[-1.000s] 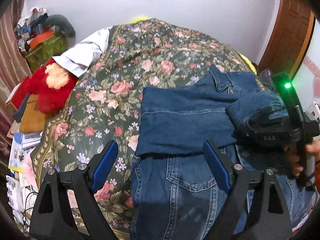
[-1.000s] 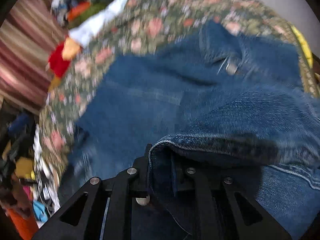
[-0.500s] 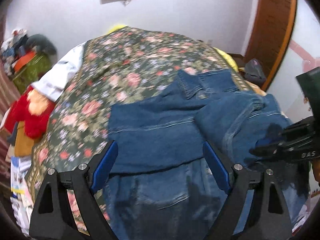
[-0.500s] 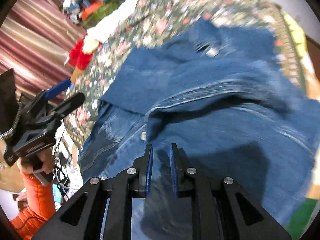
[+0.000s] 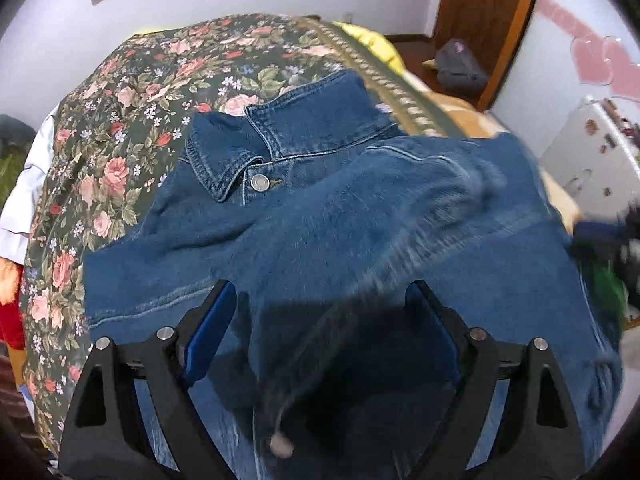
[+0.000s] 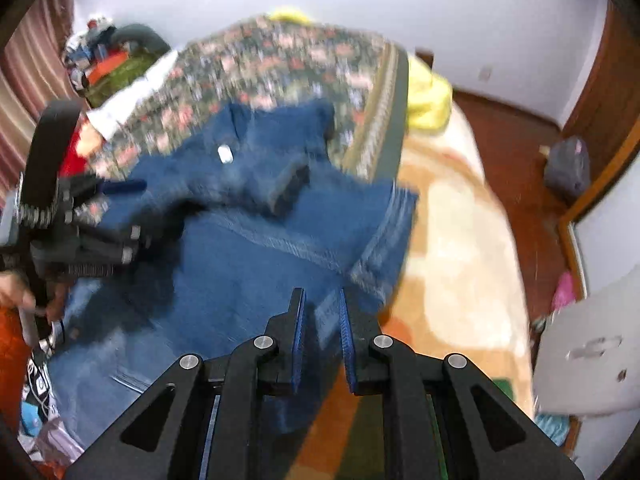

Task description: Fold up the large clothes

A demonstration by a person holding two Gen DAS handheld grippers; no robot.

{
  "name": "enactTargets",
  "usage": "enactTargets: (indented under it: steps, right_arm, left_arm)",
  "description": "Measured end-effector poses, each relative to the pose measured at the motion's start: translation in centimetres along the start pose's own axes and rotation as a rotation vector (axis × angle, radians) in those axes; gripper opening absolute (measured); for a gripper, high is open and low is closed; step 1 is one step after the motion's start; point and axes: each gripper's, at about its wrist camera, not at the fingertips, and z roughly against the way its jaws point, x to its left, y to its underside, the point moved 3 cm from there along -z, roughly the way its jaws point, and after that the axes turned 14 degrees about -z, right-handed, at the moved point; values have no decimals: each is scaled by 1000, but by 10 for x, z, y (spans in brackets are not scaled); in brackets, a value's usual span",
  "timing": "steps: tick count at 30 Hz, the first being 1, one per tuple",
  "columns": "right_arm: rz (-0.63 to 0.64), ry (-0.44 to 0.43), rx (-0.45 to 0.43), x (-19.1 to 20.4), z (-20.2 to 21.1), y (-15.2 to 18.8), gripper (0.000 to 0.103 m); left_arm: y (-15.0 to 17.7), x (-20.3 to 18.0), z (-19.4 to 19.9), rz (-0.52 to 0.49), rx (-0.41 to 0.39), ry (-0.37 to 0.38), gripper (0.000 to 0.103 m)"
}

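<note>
A blue denim jacket (image 5: 360, 220) lies on the floral bedspread (image 5: 140, 92), collar and metal button toward the far end, with a sleeve part folded across its middle. It also shows in the right wrist view (image 6: 260, 256). My left gripper (image 5: 320, 312) is open, low over the jacket's near part, with denim between its blue-padded fingers. My right gripper (image 6: 322, 320) has its jaws a narrow gap apart at the jacket's right edge; I cannot tell whether any cloth is between them. The left gripper shows at the left of the right wrist view (image 6: 116, 200).
A red plush toy (image 5: 10, 316) and a white cloth (image 5: 24, 184) lie at the bed's left edge. A yellow item (image 6: 424, 100) and beige blanket (image 6: 452, 240) lie on the right. A wooden door (image 5: 488, 12) and dark bag (image 5: 460, 68) are beyond.
The right gripper has let go of the sleeve it carried across the jacket and pulled back to the right edge. The left gripper has moved forward over the jacket.
</note>
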Motion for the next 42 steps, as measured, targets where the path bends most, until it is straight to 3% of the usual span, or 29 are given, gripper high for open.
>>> enactTargets:
  steps: [3,5,7,9,11,14,17,19,20,23,25,27,30,33,36,40,42]
  right_arm:
    - [16,-3,60,-3,-31,18,13]
    - [26,-2,22,-3,-31,23,13]
    - [26,1,4,-5,-28,24,16]
    - [-3,-17,14,-11,-27,25,16]
    - [-27,-34,28,-18,-28,26,17]
    - [-56,36,57,-32,-34,34,18]
    - [-133,23,45,-48,-34,37,41]
    - [-188,49,52,-58,-35,37,66]
    - [-206,50,54,-61,-34,36,69]
    - [-251,26,68,-64,-30,32,69]
    - [-273,17,60,-63,-25,26,69]
    - [-292,2,35,-60,-14,19,69]
    - [-315,-39,11,-59,-3,9,69]
    - [-338,-102,-5,-53,4,-6,70]
    - [-361,-143,-19,-48,2,-20,70]
    - [-399,-163,-20,-48,-15,-41,70]
    - [-431,-184,-11,-51,-27,-52,70]
  left_arm:
    - [-11,3,0,0,-34,-114,73]
    - [-13,10,9,6,-85,-165,63]
    - [-11,21,21,6,-117,-218,44]
    - [-3,38,30,25,-116,-268,38]
    - [13,62,37,85,-109,-282,38]
    - [48,102,36,199,-66,-262,38]
    - [100,135,30,310,-12,-189,41]
    - [123,144,27,337,14,-163,45]
    - [139,149,25,348,37,-169,46]
    - [167,154,22,380,55,-111,53]
    - [177,153,28,384,45,-114,63]
    - [184,158,38,389,24,-127,66]
    - [186,172,55,412,-17,-146,69]
    - [184,193,69,441,-70,-168,81]
    - [179,214,63,456,-61,-172,83]
    - [171,240,26,516,-11,-82,83]
    - [169,252,-1,575,23,-2,83]
